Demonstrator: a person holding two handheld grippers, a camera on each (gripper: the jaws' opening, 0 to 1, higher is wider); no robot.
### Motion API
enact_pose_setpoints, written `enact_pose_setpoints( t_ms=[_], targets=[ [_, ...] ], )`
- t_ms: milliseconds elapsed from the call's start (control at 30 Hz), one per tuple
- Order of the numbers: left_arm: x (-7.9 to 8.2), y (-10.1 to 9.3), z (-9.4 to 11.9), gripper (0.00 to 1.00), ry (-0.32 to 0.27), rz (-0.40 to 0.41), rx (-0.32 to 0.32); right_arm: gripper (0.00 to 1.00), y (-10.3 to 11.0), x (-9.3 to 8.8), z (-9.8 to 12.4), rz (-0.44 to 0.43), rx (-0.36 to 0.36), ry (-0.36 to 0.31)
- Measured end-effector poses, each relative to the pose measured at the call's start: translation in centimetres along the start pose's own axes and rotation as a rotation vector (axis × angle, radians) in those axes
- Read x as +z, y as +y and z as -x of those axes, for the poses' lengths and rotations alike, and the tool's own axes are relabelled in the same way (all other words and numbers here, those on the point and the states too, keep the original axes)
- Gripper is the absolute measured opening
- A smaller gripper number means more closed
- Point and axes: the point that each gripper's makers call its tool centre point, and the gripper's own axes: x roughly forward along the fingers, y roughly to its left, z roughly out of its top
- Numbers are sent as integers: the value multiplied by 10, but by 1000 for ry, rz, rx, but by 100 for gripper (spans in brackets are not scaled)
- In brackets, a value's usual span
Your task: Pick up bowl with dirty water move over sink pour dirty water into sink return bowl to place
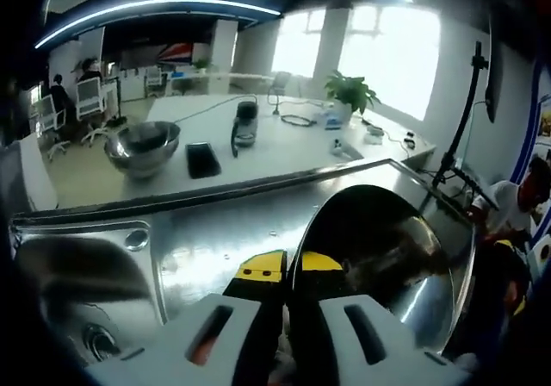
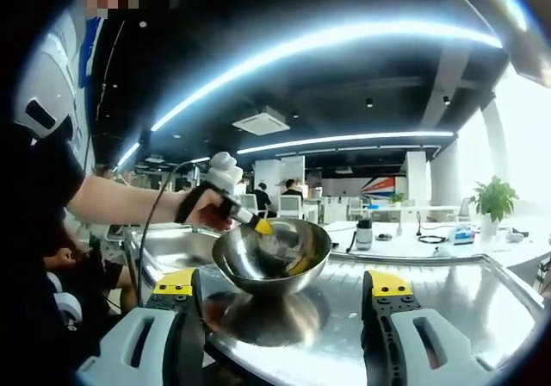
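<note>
Steel bowl (image 2: 272, 264) held tilted above the steel counter beside the sink (image 1: 77, 291).

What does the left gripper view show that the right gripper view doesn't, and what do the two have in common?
Left gripper view: the sink basin with its drain, and a second steel bowl beside a dark tray on the white table behind.

Right gripper view: the right gripper open and holding nothing, the person's hand on the left gripper, the office ceiling lights.

Both: the left gripper closed on the rim of the steel bowl, the steel counter, the potted plant.

steel counter (image 1: 224, 231) with sunken sink (image 1: 77, 287); white table (image 1: 258, 149) behind bore steel bowl (image 1: 142, 147), black tablet (image 1: 202, 159), potted plant (image 1: 349, 93).
</note>
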Motion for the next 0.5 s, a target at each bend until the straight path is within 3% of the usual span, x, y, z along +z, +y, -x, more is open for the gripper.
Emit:
enact_pose_setpoints(
  t_ms=[200,500],
  targets=[
    [0,6,0,0,-46,52,1,68,0,1,1,2,0,0],
    [-2,10,-1,0,-61,117,-20,68,0,1,2,4,-5,1]
  ],
)
